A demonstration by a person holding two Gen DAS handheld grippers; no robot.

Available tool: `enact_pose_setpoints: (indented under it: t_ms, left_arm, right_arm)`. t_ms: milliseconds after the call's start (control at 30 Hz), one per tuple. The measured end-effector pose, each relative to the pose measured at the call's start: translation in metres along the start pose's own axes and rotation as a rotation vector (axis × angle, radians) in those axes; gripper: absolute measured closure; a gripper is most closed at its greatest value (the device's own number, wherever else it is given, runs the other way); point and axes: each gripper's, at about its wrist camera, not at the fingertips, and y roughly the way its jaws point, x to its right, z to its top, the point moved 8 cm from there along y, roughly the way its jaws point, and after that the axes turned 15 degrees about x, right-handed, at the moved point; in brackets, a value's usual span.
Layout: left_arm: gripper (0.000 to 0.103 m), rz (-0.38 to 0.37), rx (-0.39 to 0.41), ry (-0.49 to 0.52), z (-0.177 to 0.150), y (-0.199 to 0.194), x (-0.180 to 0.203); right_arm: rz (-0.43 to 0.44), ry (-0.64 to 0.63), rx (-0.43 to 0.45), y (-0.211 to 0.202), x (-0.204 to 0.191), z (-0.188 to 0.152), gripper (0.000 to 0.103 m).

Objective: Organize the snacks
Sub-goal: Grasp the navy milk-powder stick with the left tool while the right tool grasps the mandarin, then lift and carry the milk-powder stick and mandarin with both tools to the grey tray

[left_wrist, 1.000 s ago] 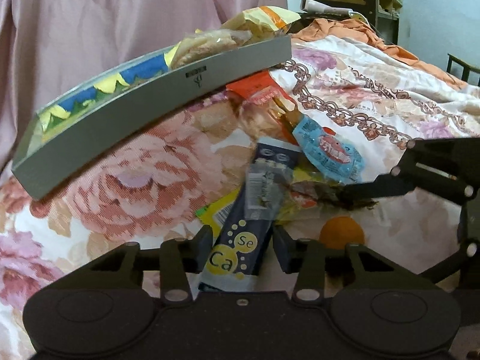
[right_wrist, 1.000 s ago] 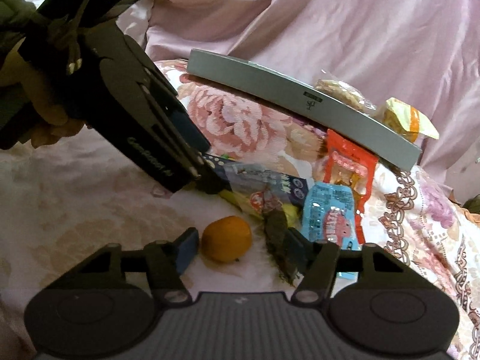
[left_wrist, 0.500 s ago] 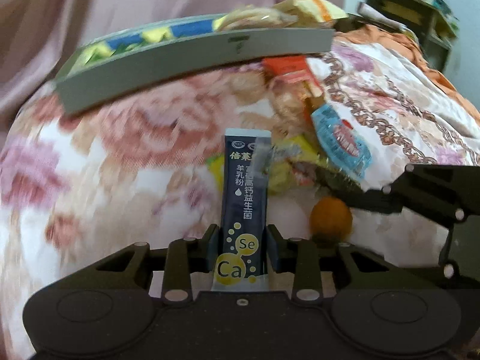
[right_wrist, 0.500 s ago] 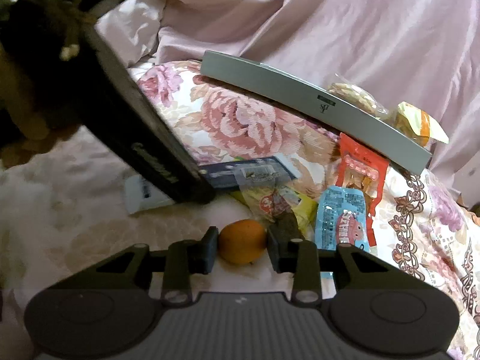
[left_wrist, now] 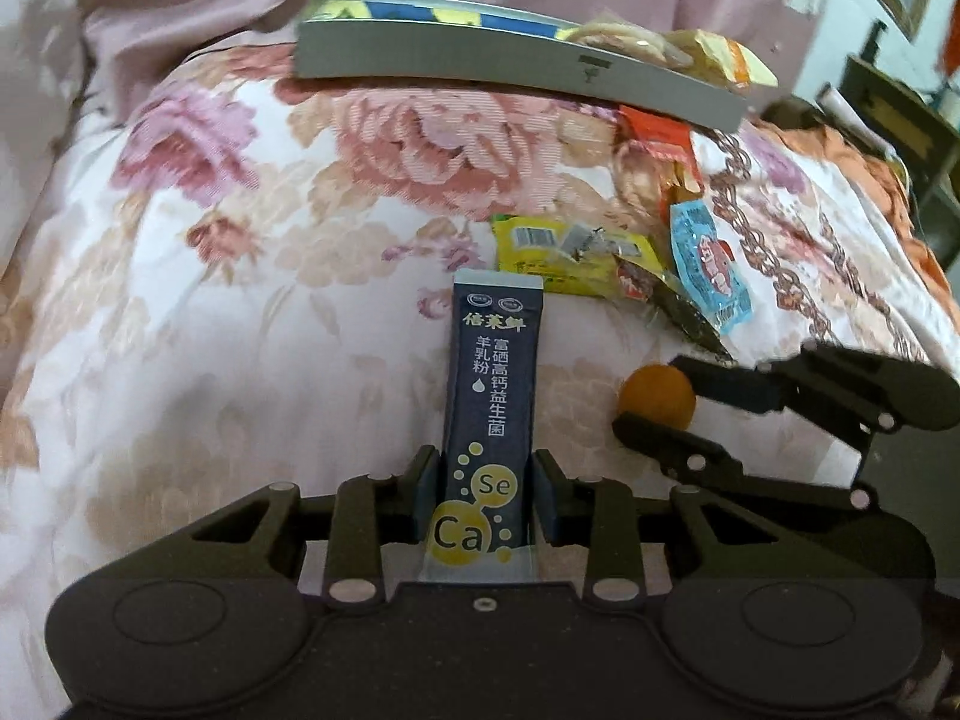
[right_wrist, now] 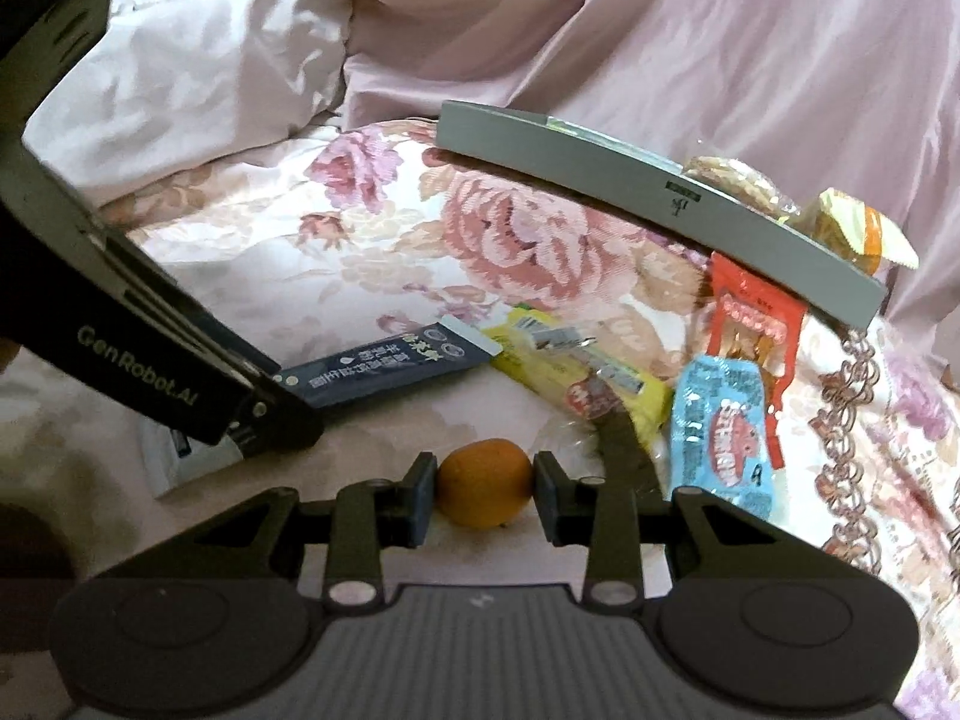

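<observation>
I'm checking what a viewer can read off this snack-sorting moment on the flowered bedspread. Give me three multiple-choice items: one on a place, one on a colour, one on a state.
1. Where is the grey tray?
A. On the bedspread beyond the loose snack packets
B. On the floor
C. On a shelf

2. What colour is the sachet in the left gripper?
A. Red
B. Dark navy
C. Green

3. What is the right gripper doing?
A. Standing open over nothing
B. Gripping a blue packet
C. Closed on the orange fruit

Answers: 1 A, the tray lies past the packets; 2 B, navy with yellow circles; 3 C, both pads press the fruit's sides.
</observation>
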Motion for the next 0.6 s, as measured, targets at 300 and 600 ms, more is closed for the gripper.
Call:
enact_pose_setpoints:
  t_ms: [300, 600]
  left_arm:
    - [0.060, -0.001, 0.060, 0.020, -0.006, 0.002, 0.006]
    - [0.060, -0.014, 0.077, 0.073, -0.005, 0.007, 0.009]
  right_arm:
    - [0.007, 0.054, -0.014, -0.010, -0.006, -0.007, 0.064]
    - [-0.009, 0.068, 0.004, -0.005, -0.006, -0.011, 0.062]
